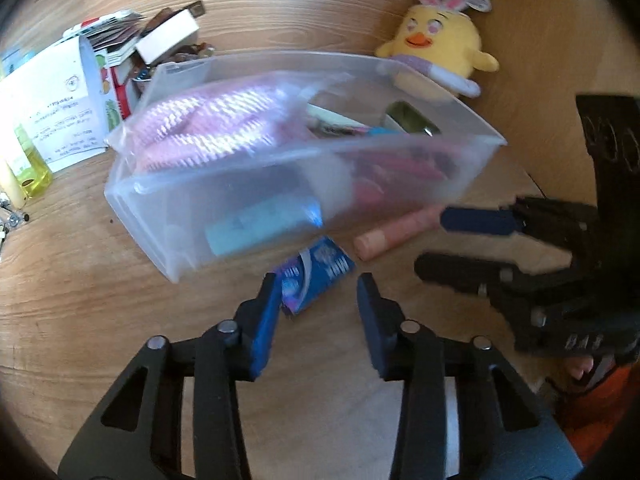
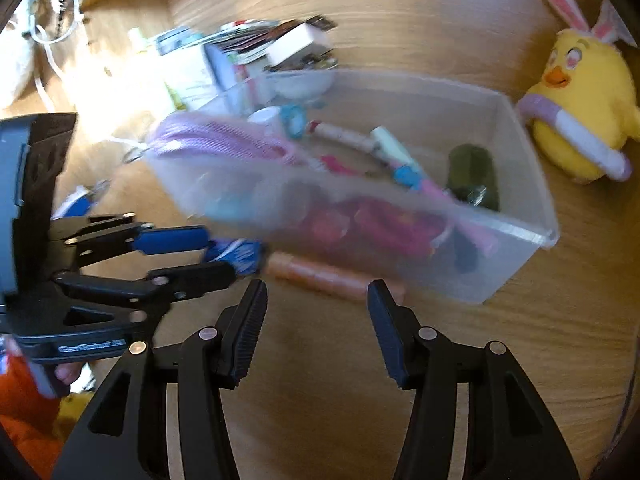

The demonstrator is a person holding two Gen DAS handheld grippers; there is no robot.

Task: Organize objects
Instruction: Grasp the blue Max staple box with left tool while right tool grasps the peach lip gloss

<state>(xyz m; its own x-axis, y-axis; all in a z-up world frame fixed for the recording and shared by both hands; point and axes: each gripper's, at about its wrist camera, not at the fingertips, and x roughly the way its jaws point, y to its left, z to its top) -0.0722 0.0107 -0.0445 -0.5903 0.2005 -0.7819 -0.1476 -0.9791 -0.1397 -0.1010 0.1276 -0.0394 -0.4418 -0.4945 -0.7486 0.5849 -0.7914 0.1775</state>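
Observation:
A clear plastic bin [image 1: 476, 160] [image 2: 524, 236] sits on the wooden table, holding a pink pouch [image 1: 200, 132] [image 2: 216, 140], a light blue tube [image 1: 260, 224], a dark green bottle [image 1: 408, 118] [image 2: 474, 176] and red and pink items. A blue packet [image 1: 316, 272] [image 2: 236, 254] and an orange tube [image 1: 400, 232] [image 2: 320, 276] lie on the table in front of the bin. My left gripper [image 1: 318, 292] [image 2: 200, 252] is open, with the blue packet by its left finger. My right gripper [image 2: 318, 296] [image 1: 436, 240] is open and empty near the orange tube.
A yellow chick plush with bunny ears [image 1: 440, 40] [image 2: 580, 108] sits right of the bin. Papers, booklets and a white box [image 1: 168, 36] [image 2: 296, 44] are piled at the left back. A yellow liquid bottle [image 1: 28, 160] stands at the far left.

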